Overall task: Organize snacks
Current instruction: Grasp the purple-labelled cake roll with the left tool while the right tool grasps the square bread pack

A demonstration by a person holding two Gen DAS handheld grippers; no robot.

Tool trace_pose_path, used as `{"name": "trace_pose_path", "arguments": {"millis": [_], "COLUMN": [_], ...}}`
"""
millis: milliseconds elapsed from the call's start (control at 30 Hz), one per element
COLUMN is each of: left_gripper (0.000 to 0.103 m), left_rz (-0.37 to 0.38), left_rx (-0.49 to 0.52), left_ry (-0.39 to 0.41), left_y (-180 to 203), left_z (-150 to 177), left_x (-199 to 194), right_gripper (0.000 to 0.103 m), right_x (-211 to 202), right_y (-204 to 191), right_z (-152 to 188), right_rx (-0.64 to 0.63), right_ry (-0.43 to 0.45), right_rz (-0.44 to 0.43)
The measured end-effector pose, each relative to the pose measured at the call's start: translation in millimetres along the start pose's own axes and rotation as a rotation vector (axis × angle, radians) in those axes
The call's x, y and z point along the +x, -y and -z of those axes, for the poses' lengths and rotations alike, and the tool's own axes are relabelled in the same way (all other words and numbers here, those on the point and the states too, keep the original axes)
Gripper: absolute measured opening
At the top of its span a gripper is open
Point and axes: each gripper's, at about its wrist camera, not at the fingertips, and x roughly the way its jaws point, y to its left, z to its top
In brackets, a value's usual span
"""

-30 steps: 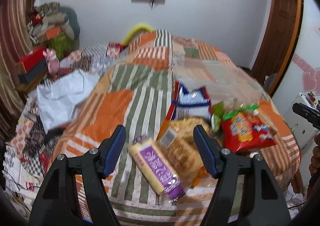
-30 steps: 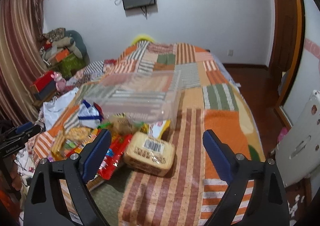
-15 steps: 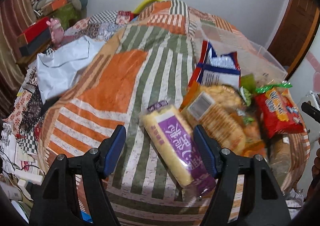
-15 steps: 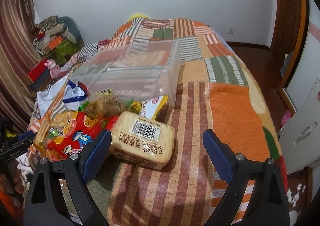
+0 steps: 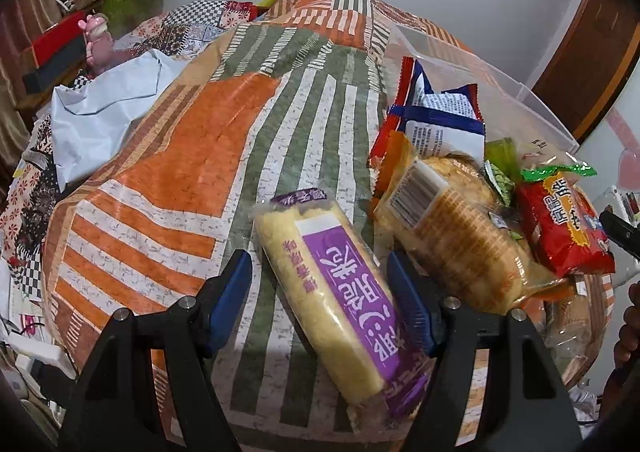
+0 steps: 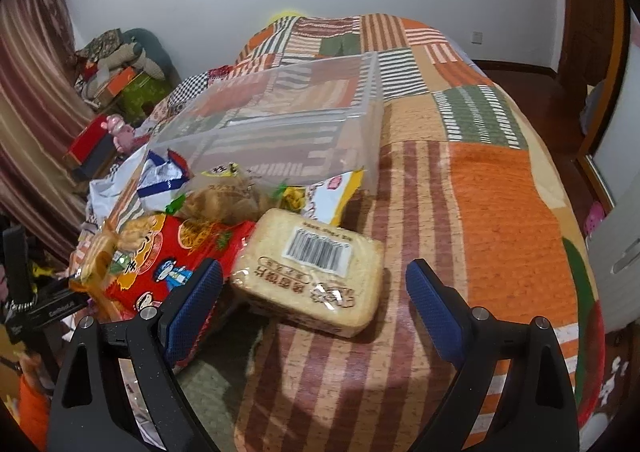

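Note:
Snacks lie in a pile on a patchwork bed. In the left wrist view my left gripper (image 5: 320,296) is open, its fingers on either side of a long yellow cake pack with a purple label (image 5: 340,296). Beside it lie a clear cracker pack (image 5: 452,236), a red snack bag (image 5: 560,223) and a white-blue bag (image 5: 436,123). In the right wrist view my right gripper (image 6: 314,306) is open just before a pale bread-slice pack with a barcode (image 6: 312,272). The red snack bag (image 6: 172,256) lies left of it. A clear plastic bin (image 6: 280,123) stands behind the pile.
The patchwork bedspread (image 5: 200,155) stretches left and far. A white sheet of paper or cloth (image 5: 96,103) lies at the bed's left side, with boxes and a pink toy (image 5: 96,39) beyond. A wooden door (image 6: 592,11) and floor lie right of the bed.
Both grippers have moved down and closer to the pile. The purple-label pack now sits between the left fingers, and the bread-slice pack is nearer the right fingers.

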Motion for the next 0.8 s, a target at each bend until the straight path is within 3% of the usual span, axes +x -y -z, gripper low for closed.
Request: {"name": "trace_pose_path", "arguments": {"millis": [133, 233, 300, 400, 500, 733, 767, 800], "left_gripper": [0.069, 0.063, 0.052, 0.049, 0.045, 0.04, 0.034, 0.023], "left_rz": [-0.019, -0.024, -0.02, -0.056, -0.059, -0.064, -0.062, -0.06], "left_rx": [0.018, 0.023, 0.044, 0.09, 0.095, 0.096, 0.095, 0.092], "left_ry": [0.007, 0.008, 0.018, 0.038, 0.041, 0.067, 0.076, 0.081], "left_y": [-1.7, -2.6, 1.3, 10.1, 10.0, 7.4, 6.4, 6.2], "left_z": [2.8, 3.7, 4.8, 5.8, 4.3, -1.6, -4.1, -5.3], "left_x": [-0.8, 0.1, 1.1, 2.0, 0.4, -11.5, -15.0, -17.6], "right_gripper": [0.092, 0.092, 0.092, 0.092, 0.084, 0.081, 0.081, 0.081], "right_x": [8.9, 12.8, 15.3, 20.3, 20.9, 11.9, 10.2, 8.9], "right_y": [-1.9, 3.4, 5.0, 6.5, 5.9, 3.7, 5.6, 7.3], "right_z": [-1.8, -3.3, -3.5, -2.9, -2.1, 1.8, 2.3, 2.3], "right_rx": [0.007, 0.042, 0.054, 0.068, 0.072, 0.01, 0.016, 0.02], "right_ry": [-0.02, -0.029, -0.032, -0.034, -0.036, -0.005, 0.0, 0.004], "right_rz": [-0.002, -0.021, -0.027, -0.021, -0.022, 0.05, 0.054, 0.056]}}
